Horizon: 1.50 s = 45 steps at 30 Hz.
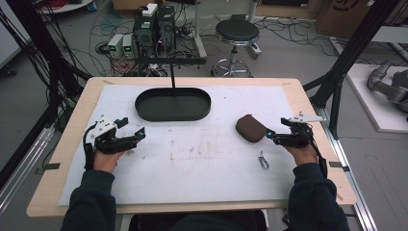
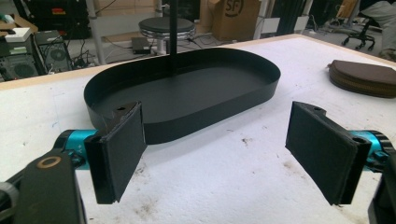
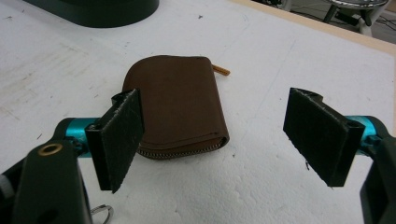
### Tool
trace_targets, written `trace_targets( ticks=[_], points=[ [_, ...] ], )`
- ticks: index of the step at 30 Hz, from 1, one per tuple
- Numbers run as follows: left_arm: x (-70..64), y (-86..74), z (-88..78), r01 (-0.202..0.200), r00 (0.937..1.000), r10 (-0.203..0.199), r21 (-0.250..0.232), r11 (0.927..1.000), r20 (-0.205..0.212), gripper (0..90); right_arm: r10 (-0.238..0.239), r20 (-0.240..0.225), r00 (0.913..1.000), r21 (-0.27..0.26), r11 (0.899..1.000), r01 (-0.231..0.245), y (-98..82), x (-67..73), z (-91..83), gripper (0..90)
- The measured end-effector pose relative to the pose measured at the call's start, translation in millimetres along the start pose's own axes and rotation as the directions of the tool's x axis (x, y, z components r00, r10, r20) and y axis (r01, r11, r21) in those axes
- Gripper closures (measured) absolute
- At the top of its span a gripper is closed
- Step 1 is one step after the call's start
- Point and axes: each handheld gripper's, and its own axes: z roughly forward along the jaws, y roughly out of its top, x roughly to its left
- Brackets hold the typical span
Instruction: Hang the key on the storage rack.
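So the right gripper [image 1: 270, 134] is sitting at the right side of the table with its jaws spread about as wide as they go and nothing pinched between them. It's pointing leftward at the small brown leather zip pouch [image 1: 250, 128], which is lying flat on the white foam mat [image 1: 202, 163], right of centre and just in front of the jaws. In the right gripper view the pouch [image 3: 180, 105] is lining up partly behind the left pad, so my guess is the person is squaring up for a grab across its width.

The left gripper [image 1: 133, 133] is also wide open and empty, idling at the left side and facing the black oval metal tray [image 1: 173, 104] at the far middle, which looks like the likely drop-off spot.

The pouch itself is looking soft, rounded at one end, with a zipper running along the edge and a little tan pull tab [image 3: 221, 70] sticking out the far side. A small metal key clip [image 1: 263, 160] is lying nearer the person, apart from it.
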Motion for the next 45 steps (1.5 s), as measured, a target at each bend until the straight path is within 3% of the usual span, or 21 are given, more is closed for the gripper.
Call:
trace_targets(
  ticks=[11, 16, 19, 21, 25, 26, 32, 41, 45],
  points=[
    [-1.6, -0.2, 1.3, 0.004, 1.0, -0.004, 0.002, 1.0, -0.005, 19.5, 0.039, 0.013, 0.9992, -0.028, 0.999, -0.038, -3.4, 0.0, -12.2, 21.2],
    [-0.5, 0.3, 0.9, -0.001, 1.0, 0.001, -0.002, 1.0, -0.007, 19.6, 0.031, 0.024, 0.9992, -0.041, 0.999, -0.03, -3.3, 1.6, -16.9, 21.2],
    [-0.6, 0.8, -0.2, 0.002, 1.0, -0.002, -0.005, 1.0, -0.004, 19.6, 0.035, 0.024, 0.9991, -0.042, 0.999, -0.034, -2.7, 6.1, -19.8, 21.2],
    [-2.1, 1.4, -1.5, 0.001, 1.0, -0.001, -0.011, 0.9999, -0.002, 19.6, 0.036, 0.009, 0.9993, -0.041, 0.999, -0.036, -1.6, 15.0, -25.2, 25.7],
    [-1.9, 1.1, -0.9, -0.001, 1.0, 0.001, -0.006, 1.0, -0.001, 19.7, 0.051, 0.03, 0.9982, -0.036, 0.998, -0.05, -1.0, 24.0, -29.0, 30.1],
    [-1.8, 1.0, -0.7, 0.001, 1.0, -0.001, -0.006, 1.0, -0.002, 19.7, 0.06, 0.026, 0.9979, -0.016, 0.998, -0.059, -2.3, 27.0, -30.1, 39.5],
    [-1.7, -0.3, 3.2, 0.004, 1.0, -0.004, 0.005, 1.0, 0.0, 19.9, 0.054, -0.011, 0.9985, 0.063, 0.997, -0.053, -10.7, 42.3, -26.4, 55.8],
    [-1.6, -0.6, 2.2, 0.001, 1.0, -0.001, 0.014, 0.9999, -0.001, 20.0, 0.039, -0.072, 0.9967, 0.144, 0.989, -0.028, -16.6, 53.0, -21.6, 60.1],
    [-2.2, -1.4, 2.3, 0.005, 1.0, -0.005, 0.019, 0.9998, 0.003, 20.5, 0.037, -0.132, 0.9906, 0.25, 0.968, -0.003, -19.0, 56.0, -10.5, 66.8]
  ],
)
